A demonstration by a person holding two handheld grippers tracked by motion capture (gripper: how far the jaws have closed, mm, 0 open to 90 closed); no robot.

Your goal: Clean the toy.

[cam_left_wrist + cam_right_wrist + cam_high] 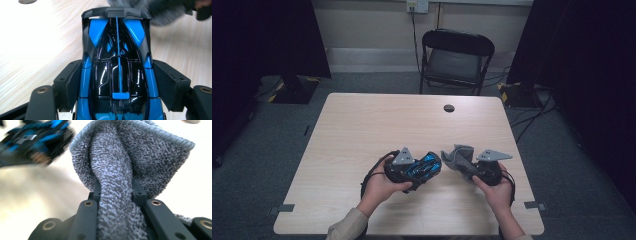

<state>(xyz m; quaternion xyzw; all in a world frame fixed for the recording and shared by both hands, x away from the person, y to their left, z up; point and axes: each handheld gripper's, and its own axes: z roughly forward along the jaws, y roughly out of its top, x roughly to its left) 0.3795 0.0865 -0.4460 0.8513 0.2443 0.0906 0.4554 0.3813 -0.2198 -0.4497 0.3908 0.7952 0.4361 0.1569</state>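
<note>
Near the table's front edge, the left gripper clamps the blue toy car by its flanks; the right gripper pinches a bunched grey cloth just beside it. Hard wiping risks twisting the glossy car loose — or the cloth slipping free.

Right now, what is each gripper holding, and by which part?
The left gripper clamps the glossy blue and black toy car across its sides at mid-body. The right gripper pinches a bunched fold of the grey terry cloth.
</note>
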